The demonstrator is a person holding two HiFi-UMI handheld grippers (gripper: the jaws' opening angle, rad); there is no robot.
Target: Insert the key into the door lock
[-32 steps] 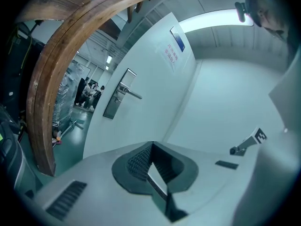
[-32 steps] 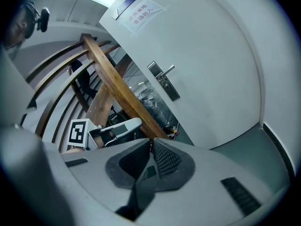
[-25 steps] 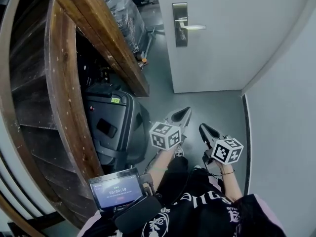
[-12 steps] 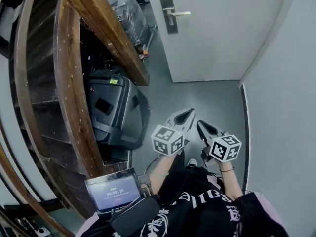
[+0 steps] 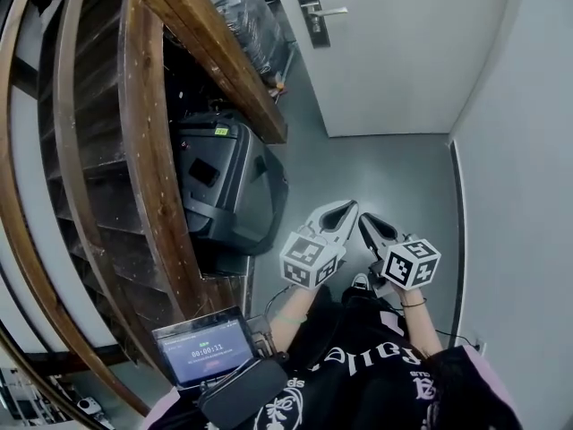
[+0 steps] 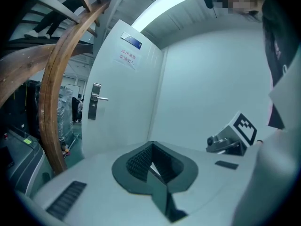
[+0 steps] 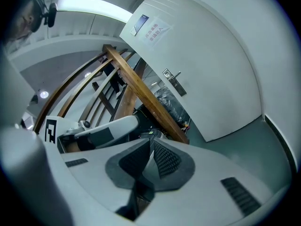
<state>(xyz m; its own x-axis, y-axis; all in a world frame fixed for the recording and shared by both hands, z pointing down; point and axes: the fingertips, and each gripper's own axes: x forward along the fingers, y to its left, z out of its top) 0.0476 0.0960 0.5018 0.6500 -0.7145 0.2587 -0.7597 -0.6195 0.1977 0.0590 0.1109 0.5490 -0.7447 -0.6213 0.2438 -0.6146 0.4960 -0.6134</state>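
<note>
The white door (image 5: 403, 52) stands shut at the far end of the grey floor, with its metal lock plate (image 5: 309, 12) and lever handle (image 5: 331, 11) on the left side. Both grippers hang low in front of the person, far short of the door. The left gripper (image 5: 343, 209) and right gripper (image 5: 365, 220) sit side by side, jaws shut, tips toward the door. The left gripper view shows the lock plate (image 6: 95, 101) far off, beyond the shut pads (image 6: 141, 161). The right gripper view shows that plate (image 7: 173, 82) too. I cannot make out a key in any view.
A curved wooden stair rail (image 5: 215, 47) and stringer fill the left. Under it sit a black case (image 5: 228, 182) and plastic-wrapped goods (image 5: 242, 7). A grey wall (image 5: 528, 150) closes the right side. A small screen (image 5: 204, 352) hangs at the person's chest.
The view has swung, so the door and lock plate now sit higher in the picture. Both grippers stay shut, close together and low.
</note>
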